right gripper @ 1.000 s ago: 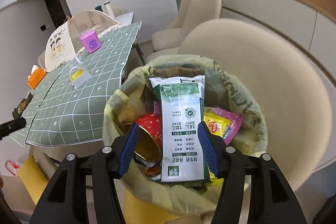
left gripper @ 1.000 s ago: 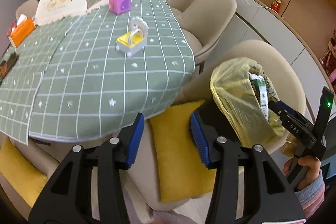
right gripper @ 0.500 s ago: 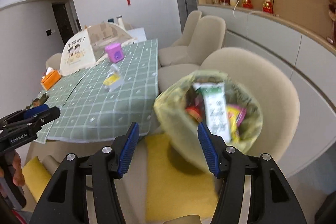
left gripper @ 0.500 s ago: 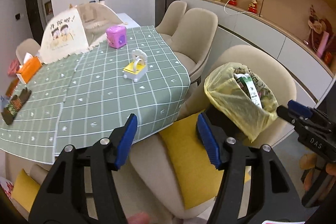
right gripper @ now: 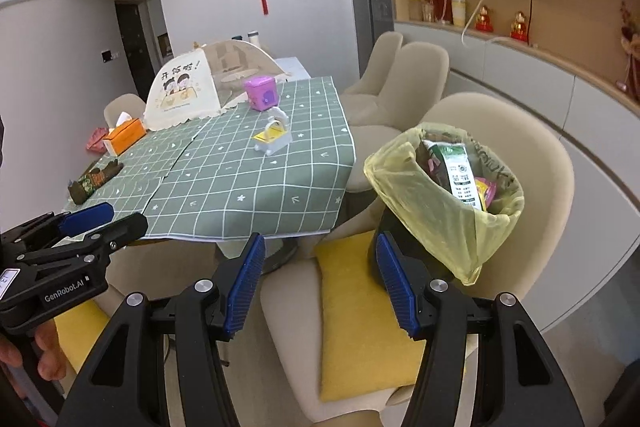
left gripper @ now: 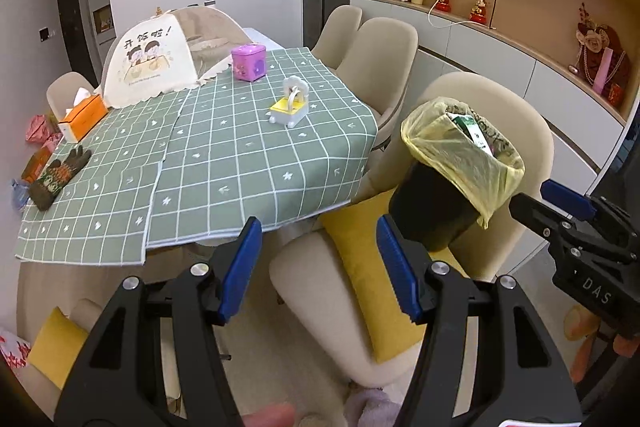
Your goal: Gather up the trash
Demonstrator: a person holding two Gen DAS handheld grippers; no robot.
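Wrappers in red and orange lie at the far left edge of the table, beside a dark knitted glove with an orange pattern that rests on the green checked tablecloth. Just behind the glove stands an orange tissue box, and past it a cream domed food cover printed with two cartoon children. Further along the cloth sit a purple plastic box and, nearer the table's right edge, a small yellow and white toy.

Low in the left wrist view, the left gripper has its blue-padded fingers spread apart with nothing between them, held above a beige upholstered chair with a yellow cushion. On that cushion stands a black bin lined with a yellow plastic bag, tilted against the chair back. A green and white packet stands up inside it among pink and yellow wrappers. The right gripper also has its fingers wide apart and empty, hanging in front of the bin and clear of it; it shows again at the right edge of the left wrist view.
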